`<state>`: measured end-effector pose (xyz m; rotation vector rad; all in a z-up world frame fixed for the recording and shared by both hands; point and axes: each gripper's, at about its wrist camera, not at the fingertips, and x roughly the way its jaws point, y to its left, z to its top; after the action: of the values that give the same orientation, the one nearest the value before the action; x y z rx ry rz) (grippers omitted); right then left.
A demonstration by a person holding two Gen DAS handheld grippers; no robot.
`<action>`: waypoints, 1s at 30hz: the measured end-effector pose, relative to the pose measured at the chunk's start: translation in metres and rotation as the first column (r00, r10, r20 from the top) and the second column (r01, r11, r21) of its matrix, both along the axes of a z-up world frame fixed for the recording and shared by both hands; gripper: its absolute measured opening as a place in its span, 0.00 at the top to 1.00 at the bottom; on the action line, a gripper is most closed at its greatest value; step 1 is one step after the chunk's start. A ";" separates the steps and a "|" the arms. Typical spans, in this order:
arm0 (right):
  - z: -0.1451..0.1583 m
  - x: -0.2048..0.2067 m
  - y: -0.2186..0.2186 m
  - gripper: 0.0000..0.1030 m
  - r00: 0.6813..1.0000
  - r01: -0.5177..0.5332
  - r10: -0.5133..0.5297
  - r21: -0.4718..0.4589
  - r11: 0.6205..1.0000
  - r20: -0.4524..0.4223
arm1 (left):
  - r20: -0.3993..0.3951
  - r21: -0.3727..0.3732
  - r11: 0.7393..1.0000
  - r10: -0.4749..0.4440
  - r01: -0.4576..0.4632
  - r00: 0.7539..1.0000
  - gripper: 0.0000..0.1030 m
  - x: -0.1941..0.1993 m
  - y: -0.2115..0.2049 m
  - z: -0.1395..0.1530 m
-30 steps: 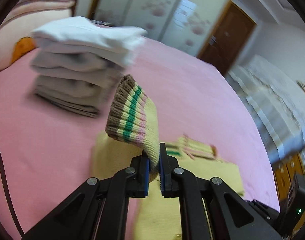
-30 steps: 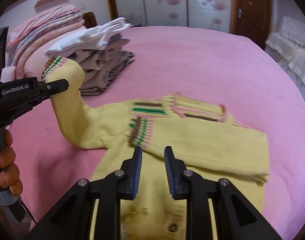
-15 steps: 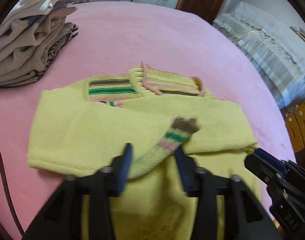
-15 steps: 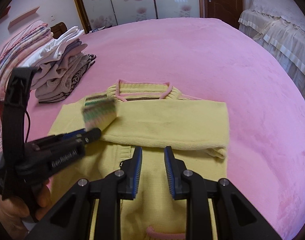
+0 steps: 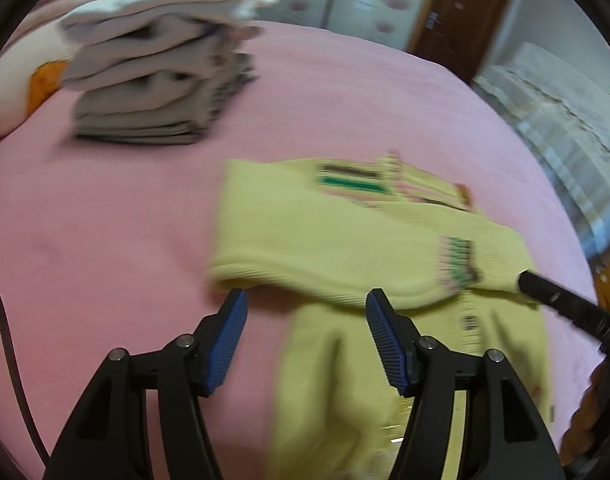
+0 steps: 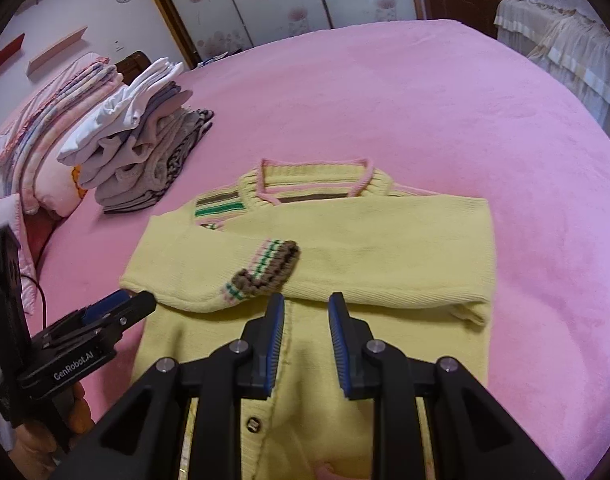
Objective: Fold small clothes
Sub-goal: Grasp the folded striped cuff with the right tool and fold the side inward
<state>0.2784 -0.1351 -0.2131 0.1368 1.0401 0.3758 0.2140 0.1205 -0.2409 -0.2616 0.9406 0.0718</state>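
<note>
**Sleeves In, Bottom Fold Next**

A yellow cardigan [image 6: 345,240] lies on the pink bed [image 6: 425,92], near the folded stack [image 6: 145,148]. Left tool [image 5: 305,312] gapes wide, empty; right tool [image 6: 306,312] part-open, empty. Best grip both hem corners evenly.

Cardigan [image 6: 385,248]: pale yellow knit; cuff [image 6: 265,270] striped pink, green, brown; collar [image 6: 317,184] edged pink. Bedspread [image 6: 425,100]: plain pink. Folded stack [image 6: 141,140]: white, grey. Gripper pads [image 6: 275,344]: blue.

A yellow cardigan [image 6: 345,248] is spread on the pink bed [image 6: 445,92]; both sleeves are folded across it; the right tongs [image 6: 305,308] are held parted above it.
</note>
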 end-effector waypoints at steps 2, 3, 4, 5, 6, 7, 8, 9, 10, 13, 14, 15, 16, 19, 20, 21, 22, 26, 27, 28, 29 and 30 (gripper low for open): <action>-0.005 0.009 0.004 0.78 1.000 -0.008 0.009 0.034 0.999 -0.028 | -0.016 0.007 0.999 0.035 -0.035 0.999 0.41 -0.003 0.016 -0.007; -0.008 0.016 0.006 0.76 0.999 -0.006 0.009 0.055 0.998 -0.047 | -0.035 0.008 0.998 0.055 -0.054 0.998 0.41 -0.002 0.025 -0.013; -0.011 0.021 0.008 0.71 0.998 -0.004 0.009 0.072 0.997 -0.064 | -0.048 0.004 0.998 0.067 -0.067 0.997 0.41 -0.001 0.031 -0.018; -0.014 0.026 0.009 0.68 0.997 0.003 0.003 0.081 0.997 -0.076 | -0.062 -0.009 0.997 0.082 -0.083 0.995 0.41 0.001 0.037 -0.023; -0.017 0.031 0.011 0.66 0.996 0.011 -0.002 0.094 0.996 -0.089 | -0.069 -0.020 0.995 0.093 -0.095 0.993 0.41 0.003 0.042 -0.027; -0.021 0.035 0.012 0.66 0.995 0.013 -0.002 0.106 0.994 -0.102 | -0.072 -0.028 0.994 0.101 -0.103 0.992 0.41 0.003 0.046 -0.030; -0.024 0.039 0.014 0.66 0.993 0.018 -0.005 0.113 0.993 -0.115 | -0.074 -0.039 0.993 0.108 -0.111 0.991 0.41 0.005 0.049 -0.033; -0.029 0.044 0.015 0.66 0.991 0.028 -0.013 0.116 0.993 -0.132 | -0.075 -0.044 0.993 0.110 -0.113 0.991 0.41 0.006 0.051 -0.036; -0.034 0.047 0.016 0.66 0.989 0.034 -0.016 0.121 0.992 -0.148 | -0.074 -0.050 0.992 0.111 -0.114 0.991 0.41 0.008 0.052 -0.039; -0.047 0.054 0.020 0.65 0.983 0.043 -0.013 0.160 0.986 -0.185 | -0.068 -0.057 0.993 0.098 -0.102 0.993 0.41 0.014 0.051 -0.042; -0.048 0.054 0.021 0.64 0.983 0.041 -0.010 0.165 0.985 -0.185 | -0.064 -0.060 0.993 0.093 -0.097 0.994 0.41 0.016 0.050 -0.042; -0.049 0.054 0.025 0.64 0.984 0.030 -0.001 0.160 0.987 -0.178 | -0.064 -0.060 0.994 0.092 -0.096 0.994 0.41 0.017 0.050 -0.042; -0.049 0.054 0.027 0.70 0.985 0.020 0.006 0.152 0.988 -0.171 | -0.064 -0.063 0.993 0.093 -0.097 0.994 0.41 0.018 0.047 -0.042; -0.041 0.053 0.034 0.93 0.985 -0.030 0.060 0.181 0.983 -0.163 | -0.065 -0.085 0.991 0.099 -0.105 0.993 0.41 0.023 0.047 -0.043; -0.034 0.052 0.036 0.93 0.988 -0.043 0.066 0.166 0.985 -0.138 | -0.065 -0.092 0.990 0.100 -0.106 0.993 0.41 0.024 0.048 -0.043; -0.022 0.050 0.039 0.93 0.992 -0.057 0.073 0.150 0.987 -0.100 | -0.065 -0.100 0.989 0.104 -0.110 0.992 0.41 0.025 0.048 -0.042; -0.013 0.049 0.040 0.93 0.994 -0.067 0.078 0.145 0.987 -0.073 | -0.064 -0.105 0.988 0.106 -0.112 0.992 0.41 0.026 0.048 -0.042; 0.040 0.052 0.043 0.93 0.994 -0.093 0.086 0.126 0.988 0.065 | -0.059 -0.134 0.983 0.120 -0.127 0.991 0.41 0.034 0.048 -0.041; 0.048 0.053 0.044 0.93 0.993 -0.092 0.081 0.121 0.988 0.087 | -0.058 -0.140 0.982 0.122 -0.129 0.991 0.41 0.036 0.047 -0.041; 0.060 0.056 0.045 0.93 0.990 -0.092 0.079 0.112 0.989 0.119 | -0.056 -0.146 0.980 0.125 -0.132 0.991 0.41 0.038 0.046 -0.041; 0.065 0.057 0.044 0.93 0.988 -0.091 0.077 0.102 0.991 0.136 | -0.055 -0.149 0.980 0.127 -0.134 0.990 0.41 0.040 0.045 -0.041; 0.072 0.060 0.045 0.93 0.985 -0.084 0.070 0.085 0.993 0.159 | -0.054 -0.149 0.980 0.128 -0.134 0.990 0.41 0.042 0.044 -0.041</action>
<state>0.3381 -0.0903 -0.1412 0.1471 0.8762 0.4970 0.2559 0.1642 -0.2814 -0.4653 0.9732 0.1276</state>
